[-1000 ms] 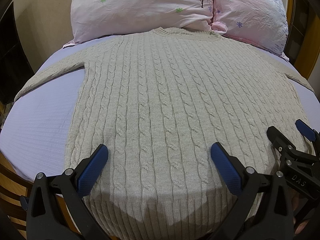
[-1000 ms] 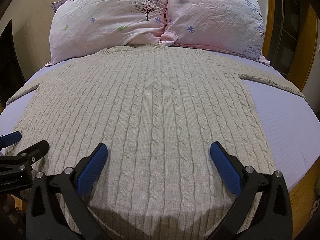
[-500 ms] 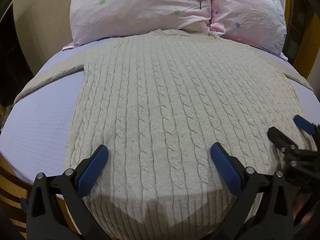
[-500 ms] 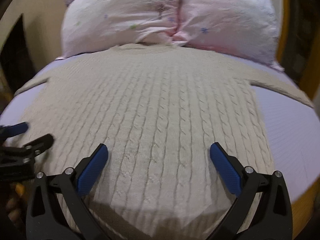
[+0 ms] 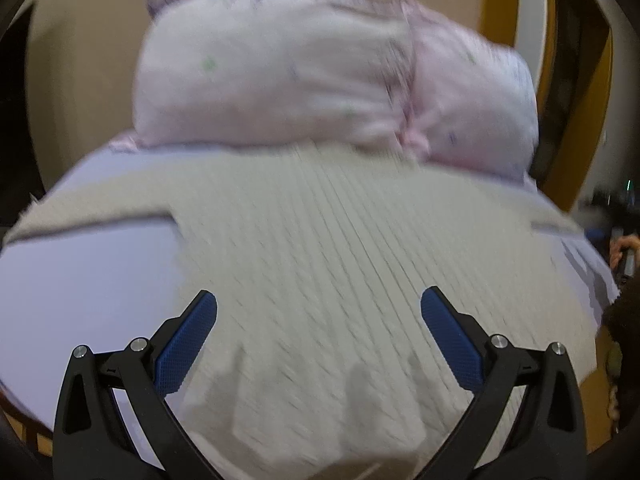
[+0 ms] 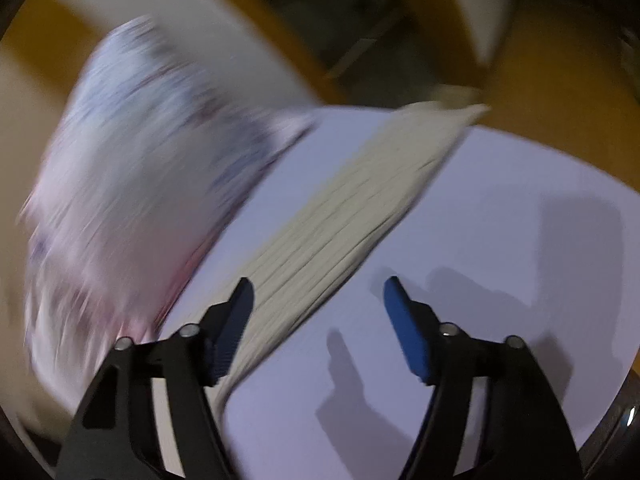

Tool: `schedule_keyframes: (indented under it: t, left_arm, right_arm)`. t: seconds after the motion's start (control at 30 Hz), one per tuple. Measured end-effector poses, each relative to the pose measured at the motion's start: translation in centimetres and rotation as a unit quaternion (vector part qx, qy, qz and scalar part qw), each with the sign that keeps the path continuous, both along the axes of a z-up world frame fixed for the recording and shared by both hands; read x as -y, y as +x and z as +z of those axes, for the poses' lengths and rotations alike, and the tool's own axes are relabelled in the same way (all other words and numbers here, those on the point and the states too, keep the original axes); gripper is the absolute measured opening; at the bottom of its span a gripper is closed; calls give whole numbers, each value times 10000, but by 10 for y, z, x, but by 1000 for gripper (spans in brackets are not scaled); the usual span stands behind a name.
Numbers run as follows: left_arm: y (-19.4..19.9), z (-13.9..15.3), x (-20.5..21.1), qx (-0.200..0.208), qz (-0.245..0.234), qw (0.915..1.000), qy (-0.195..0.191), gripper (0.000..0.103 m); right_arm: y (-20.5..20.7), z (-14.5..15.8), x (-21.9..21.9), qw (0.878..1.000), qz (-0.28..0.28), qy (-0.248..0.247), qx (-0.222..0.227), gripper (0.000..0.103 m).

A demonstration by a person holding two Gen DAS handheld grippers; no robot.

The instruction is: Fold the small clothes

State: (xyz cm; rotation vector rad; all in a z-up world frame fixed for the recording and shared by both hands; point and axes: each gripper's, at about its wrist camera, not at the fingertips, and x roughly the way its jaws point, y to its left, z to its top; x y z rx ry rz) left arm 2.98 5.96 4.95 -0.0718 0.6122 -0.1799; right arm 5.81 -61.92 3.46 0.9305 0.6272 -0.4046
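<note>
Left gripper (image 5: 318,312) hangs low over the hem end of the sweater (image 5: 340,264), aimed straight up the bed toward the pillows (image 5: 320,76); its blue-padded fingers (image 5: 188,344) are spread wide with nothing between them. Right gripper (image 6: 318,312) is rolled over to one side and points along the sweater's right sleeve (image 6: 352,208), jaws also apart and holding nothing (left finger sits over the sleeve's edge, right finger over bare sheet; contact can't be judged through the blur). Sweater is a beige cable knit lying flat, front up, on the lavender bedsheet (image 5: 80,280), neck end against the pillows, both sleeves stretched out sideways. The right sleeve runs diagonally across the sheet (image 6: 500,240) with its cuff near the far edge of the mattress. Both views are heavily motion-blurred, so knit detail is smeared.
</note>
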Motion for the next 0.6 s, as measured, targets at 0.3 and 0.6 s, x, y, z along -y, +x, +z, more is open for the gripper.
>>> schedule_keyframes:
  t: [0.3,0.6]
  left_arm:
    - [38,9,-102,342,1170,9867,-1076,102]
    - [41,-2,-209,467,2226,9548,-1912,102]
  right_arm:
    - [45,-36,58,9964,-745,395,-40,32]
    - [66,59,-36,9843,369,-1398,1013,7]
